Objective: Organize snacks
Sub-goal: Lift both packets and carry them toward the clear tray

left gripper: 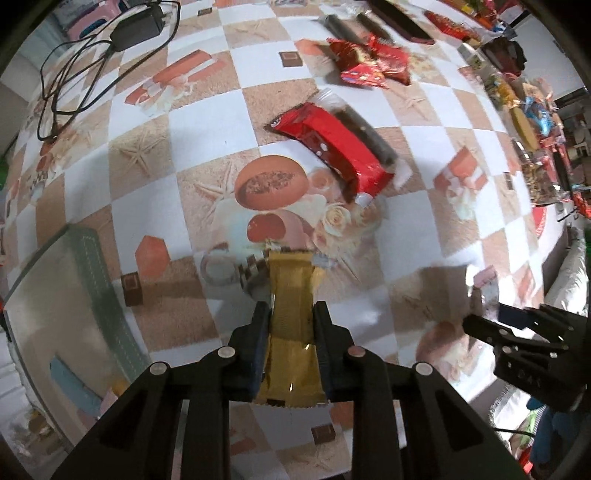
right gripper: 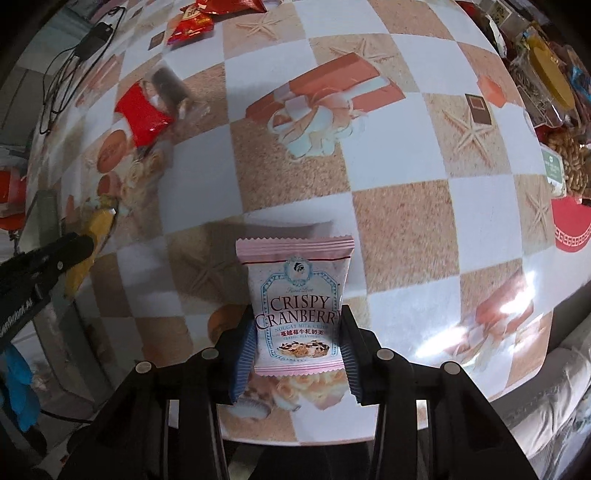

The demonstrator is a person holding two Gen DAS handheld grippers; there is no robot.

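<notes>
My left tool (left gripper: 291, 314) is clamped on a gold snack wrapper (left gripper: 290, 332): both pads press its sides, jaws narrow, wrapper pinched at the waist and running up the centre-bottom of the left wrist view, its crimped top end above the fingertips. The wrapper looks clear of the desk (left gripper: 207, 155), which carries a checkered cloth w/ starfish and gift-box prints. My right tool (right gripper: 297, 332) is clamped on a pink Crispy Cranberry nougat packet (right gripper: 295, 295); the blue ribbed pads (right gripper: 245, 354) sit against its left and right edges, jaws a bit wider than on the left side, packet upright in the centre-bottom of the right wrist view w/ label facing the cam. No earlier pic here, so I only give the grip as it stands. In the left view the right tool (left gripper: 491, 325) shows at the lower right edge; in the right view the left tool (right gripper: 79, 245) shows at the left edge w/ the gold wrapper under it. Other snacks on the desk: a red packet (left gripper: 332, 147) lying over a clear tube of dark biscuits (left gripper: 365, 129) at upper centre of the left view, more red packets (left gripper: 369, 61) above them, and a crowded pile of mixed snacks (left gripper: 532, 122) along the right edge. A black adapter w/ cable (left gripper: 136, 26) sits upper left. A translucent bin (left gripper: 74, 295) is at lower left; contents blurred.
</notes>
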